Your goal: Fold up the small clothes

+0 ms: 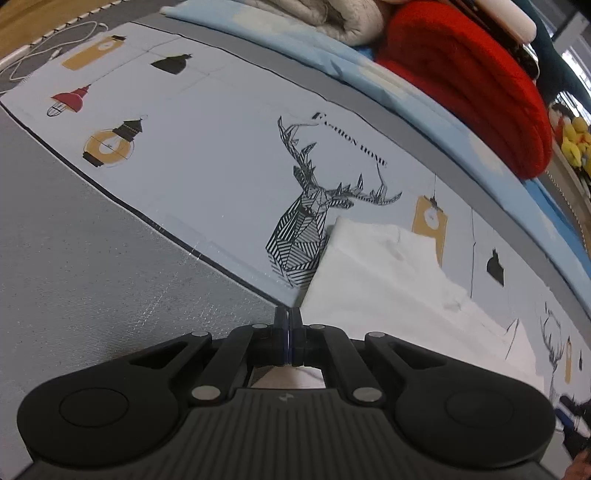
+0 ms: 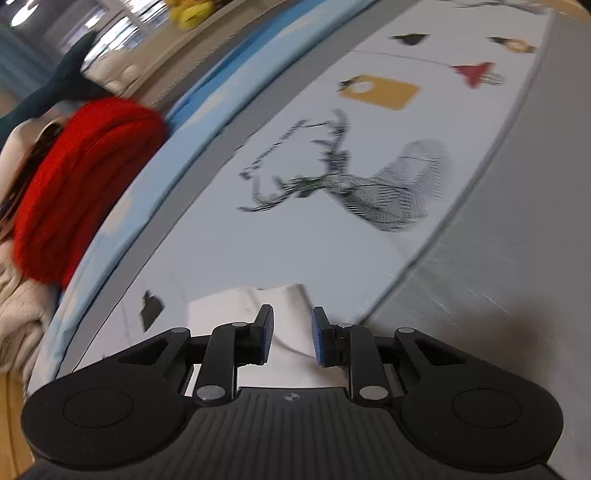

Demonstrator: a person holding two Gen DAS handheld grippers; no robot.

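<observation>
A white small garment (image 1: 388, 280) lies folded on the pale printed cloth (image 1: 207, 162), right of the black deer print (image 1: 306, 221). My left gripper (image 1: 288, 314) is shut, its tips at the garment's near left corner; whether it pinches the fabric is hidden. In the right wrist view the white garment (image 2: 288, 317) lies just under and between the blue pads (image 2: 266, 334) of my right gripper (image 2: 291, 332), which is open and holds nothing. The view is blurred by motion.
A rolled red blanket (image 1: 472, 81) and beige bedding (image 1: 332, 18) lie on a light blue sheet (image 1: 406, 96) along the far side. A white cable (image 1: 48, 44) lies at the far left. Grey mat (image 1: 92, 266) borders the printed cloth. Yellow toys (image 1: 572, 140) sit far right.
</observation>
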